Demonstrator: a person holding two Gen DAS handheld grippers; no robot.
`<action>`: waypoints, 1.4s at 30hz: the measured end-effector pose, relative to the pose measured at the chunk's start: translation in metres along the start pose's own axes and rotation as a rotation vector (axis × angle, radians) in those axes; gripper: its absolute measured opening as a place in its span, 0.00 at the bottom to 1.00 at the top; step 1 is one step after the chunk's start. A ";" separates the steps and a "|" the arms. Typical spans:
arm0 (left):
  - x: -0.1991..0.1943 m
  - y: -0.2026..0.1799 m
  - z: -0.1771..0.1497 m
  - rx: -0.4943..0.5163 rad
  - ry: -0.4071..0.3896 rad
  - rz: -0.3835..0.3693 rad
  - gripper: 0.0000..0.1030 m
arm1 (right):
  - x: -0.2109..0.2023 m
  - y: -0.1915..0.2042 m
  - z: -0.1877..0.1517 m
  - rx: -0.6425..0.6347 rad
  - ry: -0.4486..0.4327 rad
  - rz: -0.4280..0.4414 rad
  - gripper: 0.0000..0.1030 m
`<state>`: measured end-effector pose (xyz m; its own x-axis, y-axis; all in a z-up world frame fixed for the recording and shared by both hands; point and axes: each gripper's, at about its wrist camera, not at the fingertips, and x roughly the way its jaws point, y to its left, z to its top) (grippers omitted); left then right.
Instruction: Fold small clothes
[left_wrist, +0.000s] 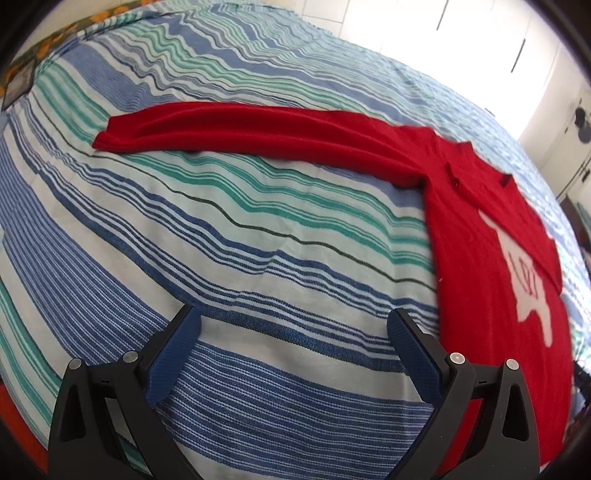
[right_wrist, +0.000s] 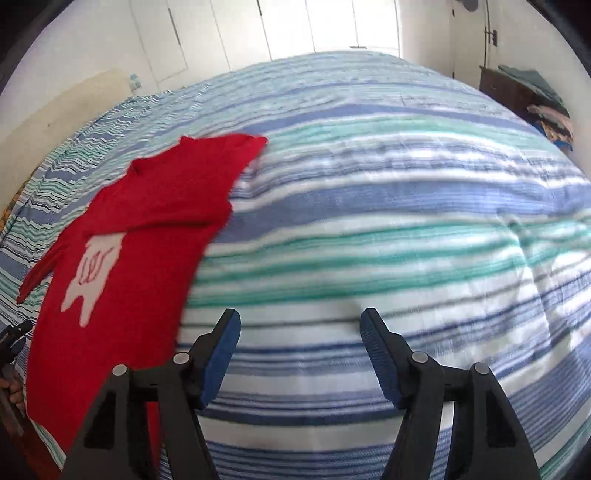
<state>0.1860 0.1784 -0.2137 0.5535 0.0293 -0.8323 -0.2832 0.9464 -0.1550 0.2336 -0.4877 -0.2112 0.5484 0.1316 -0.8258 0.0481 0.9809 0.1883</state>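
Observation:
A small red long-sleeved top (left_wrist: 491, 236) with a white print (left_wrist: 528, 280) lies flat on the striped bedspread (left_wrist: 258, 236). One sleeve (left_wrist: 236, 129) stretches out to the left across the bed. My left gripper (left_wrist: 293, 325) is open and empty, over the bedspread to the left of the top's body. In the right wrist view the top (right_wrist: 147, 229) lies at the left, with its other sleeve folded across the chest. My right gripper (right_wrist: 300, 325) is open and empty, over bare bedspread (right_wrist: 388, 221) to the right of the top.
White wardrobe doors (right_wrist: 221, 33) stand beyond the bed. A dark cabinet with stacked folded cloths (right_wrist: 535, 99) is at the right. The left gripper's tip (right_wrist: 14, 336) shows at the left edge of the right wrist view.

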 end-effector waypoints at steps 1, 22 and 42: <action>0.001 -0.002 0.000 0.012 0.000 0.009 0.98 | 0.000 -0.005 -0.006 0.017 -0.019 0.013 0.66; 0.008 -0.005 0.003 0.031 0.018 0.022 0.99 | 0.011 0.002 -0.016 -0.025 -0.084 0.062 0.85; 0.039 0.156 0.092 -0.599 -0.031 -0.266 0.85 | 0.015 0.006 -0.016 -0.030 -0.088 0.058 0.85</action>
<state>0.2358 0.3569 -0.2211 0.6843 -0.1632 -0.7107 -0.5159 0.5804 -0.6300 0.2283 -0.4777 -0.2309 0.6207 0.1761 -0.7640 -0.0096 0.9761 0.2171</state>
